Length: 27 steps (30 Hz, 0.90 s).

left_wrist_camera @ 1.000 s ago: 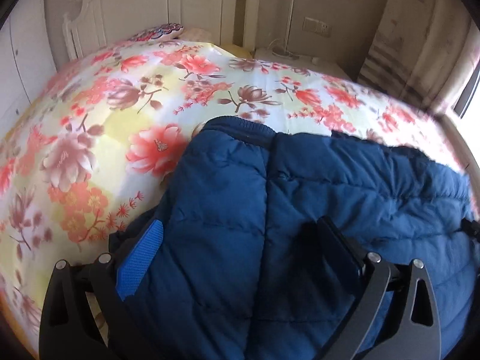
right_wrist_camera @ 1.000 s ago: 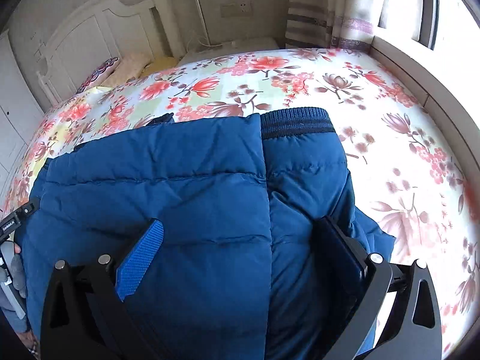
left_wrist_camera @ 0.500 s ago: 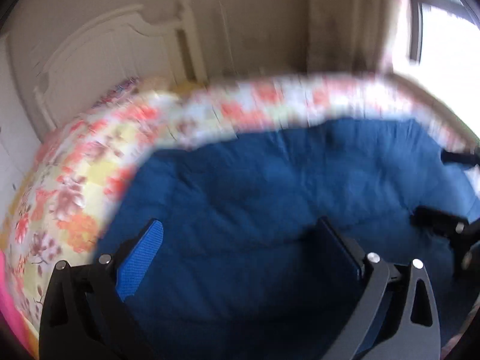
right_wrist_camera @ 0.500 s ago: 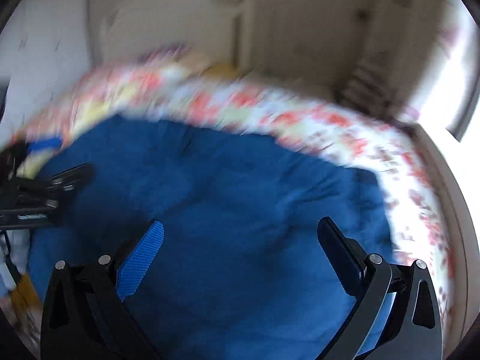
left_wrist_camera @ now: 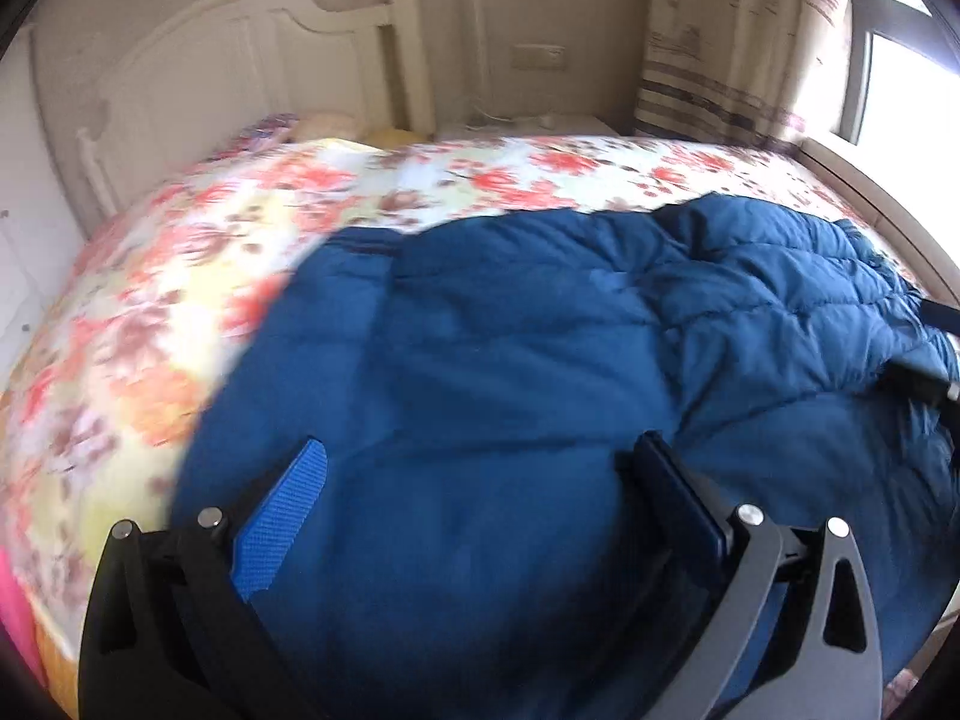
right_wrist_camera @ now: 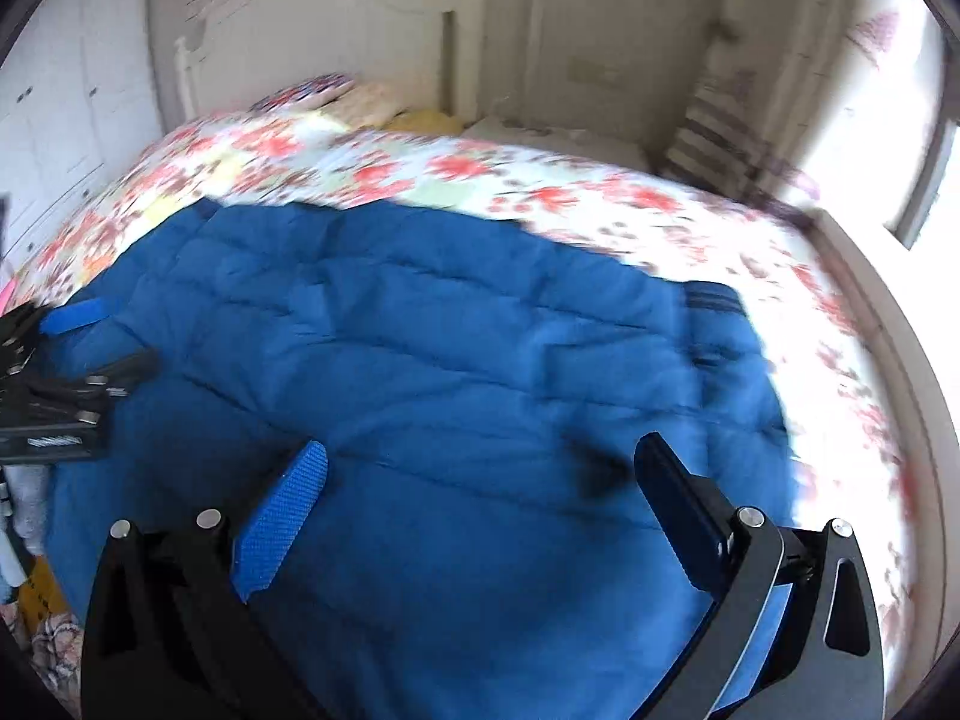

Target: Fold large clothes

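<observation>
A blue quilted puffer jacket (left_wrist_camera: 540, 372) lies spread on the floral bedspread (left_wrist_camera: 180, 276); it also shows in the right wrist view (right_wrist_camera: 456, 372), with a dark ribbed cuff (right_wrist_camera: 714, 300) at its right edge. My left gripper (left_wrist_camera: 480, 468) is open above the jacket's near left part, nothing between its fingers. My right gripper (right_wrist_camera: 480, 468) is open above the jacket's near right part, also empty. The left gripper also appears at the left edge of the right wrist view (right_wrist_camera: 66, 372). Both views are motion-blurred.
A white headboard (left_wrist_camera: 240, 66) and pillows (right_wrist_camera: 360, 102) stand at the far end of the bed. A striped curtain (left_wrist_camera: 738, 48) and a bright window (left_wrist_camera: 906, 84) are on the right. White cabinets (right_wrist_camera: 54, 138) line the left wall.
Both grippers have pulled back and risen from close over the jacket. The jacket, earlier showing two sleeves lying side by side, now looks like one broad blue panel.
</observation>
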Motion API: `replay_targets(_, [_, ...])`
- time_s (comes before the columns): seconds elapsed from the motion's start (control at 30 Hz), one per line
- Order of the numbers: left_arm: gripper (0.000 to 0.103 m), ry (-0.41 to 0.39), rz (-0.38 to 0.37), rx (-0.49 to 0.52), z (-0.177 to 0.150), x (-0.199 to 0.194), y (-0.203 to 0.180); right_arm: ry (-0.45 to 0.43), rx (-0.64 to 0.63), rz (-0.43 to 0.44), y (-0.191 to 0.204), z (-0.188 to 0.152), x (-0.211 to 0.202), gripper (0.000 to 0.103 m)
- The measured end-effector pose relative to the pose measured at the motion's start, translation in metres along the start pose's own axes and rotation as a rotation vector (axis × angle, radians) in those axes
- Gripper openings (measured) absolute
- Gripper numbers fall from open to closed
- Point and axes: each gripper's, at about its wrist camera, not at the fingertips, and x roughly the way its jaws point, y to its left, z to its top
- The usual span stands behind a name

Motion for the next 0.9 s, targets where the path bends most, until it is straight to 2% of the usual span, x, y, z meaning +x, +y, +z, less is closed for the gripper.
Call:
replay_targets(0.1, [0.101,0.005,0.022,-0.007,-0.015,-0.005,0.017,0.013,0.072,-0.026,-0.031,-0.013,0.000,0.098])
replay_targets(0.17, [0.101,-0.017,-0.032,-0.045,-0.025,-0.005,0.030,0.012,0.161,0.030,-0.052,-0.024,0.004,0.098])
replay_targets(0.2, [0.101,-0.021,-0.034,-0.051,-0.026,-0.006,0.032,0.009,0.190,0.054,-0.057,-0.026,0.006,0.098])
replay_targets(0.33, [0.101,-0.025,-0.001,-0.026,-0.027,-0.006,0.026,0.016,0.154,0.006,-0.049,-0.023,0.008,0.098])
replay_targets(0.6, [0.101,-0.017,-0.005,-0.031,-0.027,-0.006,0.029,0.006,0.150,-0.009,-0.048,-0.025,0.003,0.098])
replay_targets(0.7, [0.100,-0.011,0.007,-0.044,-0.027,-0.015,0.026,-0.023,0.130,-0.021,-0.040,-0.025,-0.012,0.098])
replay_targets(0.77, [0.100,-0.042,-0.043,-0.038,-0.029,-0.034,0.017,-0.078,0.085,0.021,-0.024,-0.026,-0.032,0.098])
replay_targets(0.83, [0.101,-0.094,-0.075,0.022,-0.031,-0.054,-0.006,-0.125,-0.012,0.072,0.006,-0.029,-0.052,0.098])
replay_targets(0.9, [0.101,-0.105,-0.070,0.095,-0.034,-0.059,-0.029,-0.144,-0.119,0.090,0.037,-0.036,-0.058,0.098])
